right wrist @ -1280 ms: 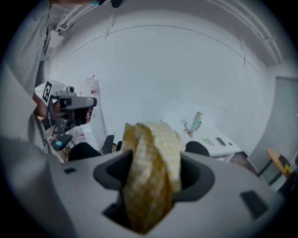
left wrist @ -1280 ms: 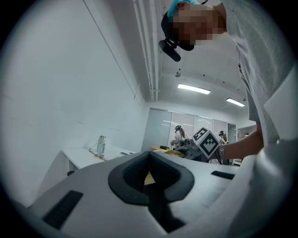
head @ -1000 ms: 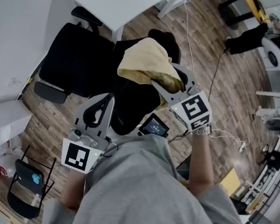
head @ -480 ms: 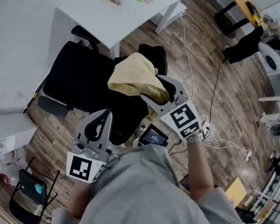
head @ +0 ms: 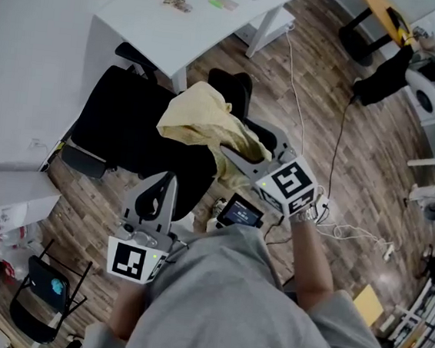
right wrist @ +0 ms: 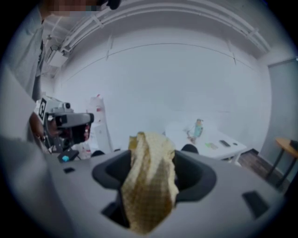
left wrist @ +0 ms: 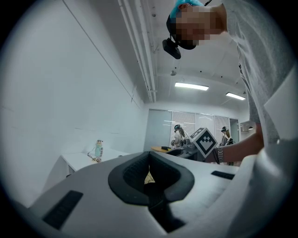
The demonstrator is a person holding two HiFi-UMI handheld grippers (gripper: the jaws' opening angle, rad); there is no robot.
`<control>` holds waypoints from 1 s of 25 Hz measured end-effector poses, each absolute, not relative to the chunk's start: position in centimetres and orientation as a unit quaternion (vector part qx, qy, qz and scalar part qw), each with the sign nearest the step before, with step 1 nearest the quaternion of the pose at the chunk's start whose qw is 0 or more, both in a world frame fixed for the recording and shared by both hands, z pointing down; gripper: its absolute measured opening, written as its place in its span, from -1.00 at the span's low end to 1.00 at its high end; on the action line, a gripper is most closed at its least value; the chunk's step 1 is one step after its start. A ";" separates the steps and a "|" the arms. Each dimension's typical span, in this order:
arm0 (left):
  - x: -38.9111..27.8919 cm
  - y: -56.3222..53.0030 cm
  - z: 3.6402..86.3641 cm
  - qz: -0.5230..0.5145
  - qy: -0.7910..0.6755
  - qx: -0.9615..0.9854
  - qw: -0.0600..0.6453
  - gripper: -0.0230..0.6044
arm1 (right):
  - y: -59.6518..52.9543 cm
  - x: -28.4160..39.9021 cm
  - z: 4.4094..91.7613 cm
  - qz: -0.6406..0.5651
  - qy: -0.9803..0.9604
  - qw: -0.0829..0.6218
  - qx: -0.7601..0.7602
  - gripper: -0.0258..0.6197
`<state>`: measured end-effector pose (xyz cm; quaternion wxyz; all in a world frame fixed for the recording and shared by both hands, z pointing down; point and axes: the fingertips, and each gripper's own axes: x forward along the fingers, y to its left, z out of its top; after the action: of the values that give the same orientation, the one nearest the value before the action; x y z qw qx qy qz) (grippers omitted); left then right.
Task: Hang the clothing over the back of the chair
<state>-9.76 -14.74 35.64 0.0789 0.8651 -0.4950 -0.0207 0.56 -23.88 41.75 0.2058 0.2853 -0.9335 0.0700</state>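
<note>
In the head view a yellow checked garment [head: 200, 121] hangs bunched above the black office chair [head: 122, 125], over its backrest and next to the headrest [head: 230, 90]. My right gripper [head: 239, 155] is shut on the garment's near edge. The right gripper view shows the cloth [right wrist: 149, 204] pinched between the jaws of that gripper [right wrist: 153, 176]. My left gripper [head: 158, 190] is held lower and nearer me, to the left of the garment, pointing at the chair. In the left gripper view the left gripper [left wrist: 149, 169] has its jaws shut with nothing between them.
A white desk [head: 195, 20] with small items stands behind the chair. A white box [head: 2, 197] and a small black chair [head: 38, 297] sit at the left. Cables [head: 338, 128] run over the wooden floor. A small screen device [head: 238, 210] is near my body.
My right gripper has carried the garment left and away from me, further over the chair's backrest. The left gripper has stayed almost where it was, still shut.
</note>
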 end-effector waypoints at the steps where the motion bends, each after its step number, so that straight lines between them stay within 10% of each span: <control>1: -9.4 -14.6 35.6 -0.021 -0.496 0.865 0.077 -0.82 | -23.7 0.9 41.6 0.074 -0.935 0.198 0.285 -0.04; 25: -2.1 -12.6 34.2 -0.015 -0.509 0.860 0.035 -0.82 | -20.2 8.3 37.7 0.110 -0.952 0.085 0.272 -0.15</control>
<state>-2.12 -12.62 34.24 0.0349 0.8596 -0.5095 -0.0148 8.28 -20.19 37.72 0.0850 0.2723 -0.9521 0.1105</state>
